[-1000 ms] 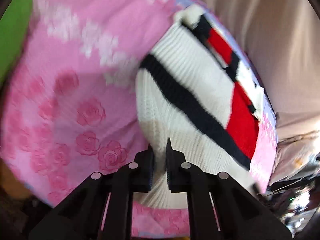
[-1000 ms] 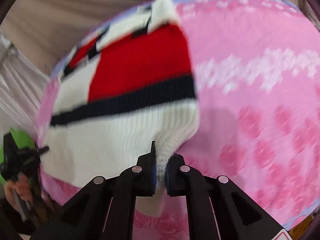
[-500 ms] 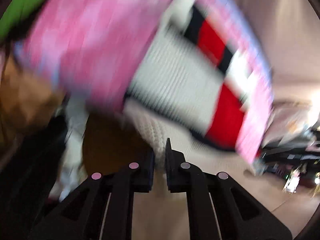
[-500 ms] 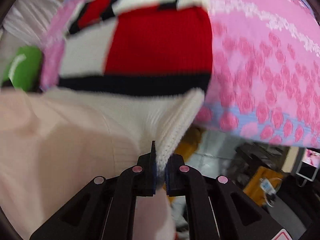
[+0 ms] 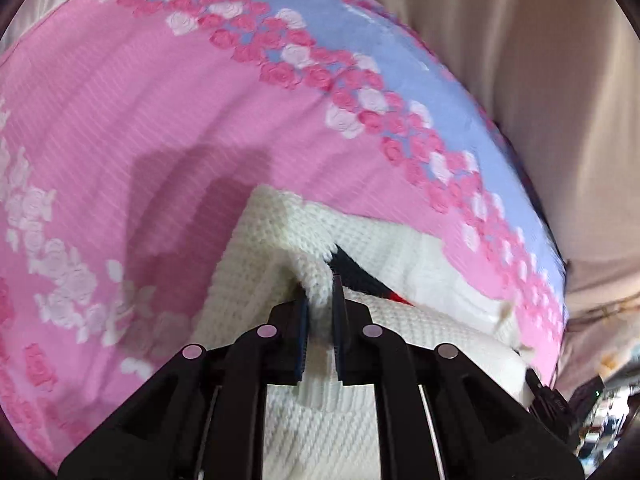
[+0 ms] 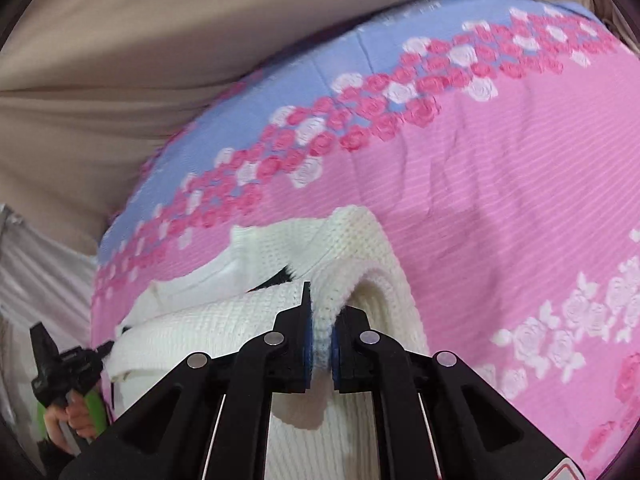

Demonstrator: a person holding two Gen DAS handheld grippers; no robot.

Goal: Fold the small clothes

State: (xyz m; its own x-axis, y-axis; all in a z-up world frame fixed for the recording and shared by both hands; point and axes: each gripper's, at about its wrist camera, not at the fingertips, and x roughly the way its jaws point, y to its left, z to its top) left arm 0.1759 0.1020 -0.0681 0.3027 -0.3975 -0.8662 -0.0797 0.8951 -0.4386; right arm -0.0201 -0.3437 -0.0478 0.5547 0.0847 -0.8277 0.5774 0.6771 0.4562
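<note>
The white knit sweater (image 5: 280,264) now lies doubled over on the pink rose-print cloth (image 5: 140,120) in the lower middle of both views. A second ago it lay spread flat with its red and black bands showing; now only a sliver of black and red peeks out at the fold, so the first fold looks nearly laid. The left claw (image 5: 319,300) pinches one white hem corner tight, and the right claw (image 6: 320,312) is clamped on the other. In the lower left of the right view, the person's hand (image 6: 70,420) holds the other tool. Beige fabric (image 6: 100,40) fills the top; nothing blocks the sweater.
</note>
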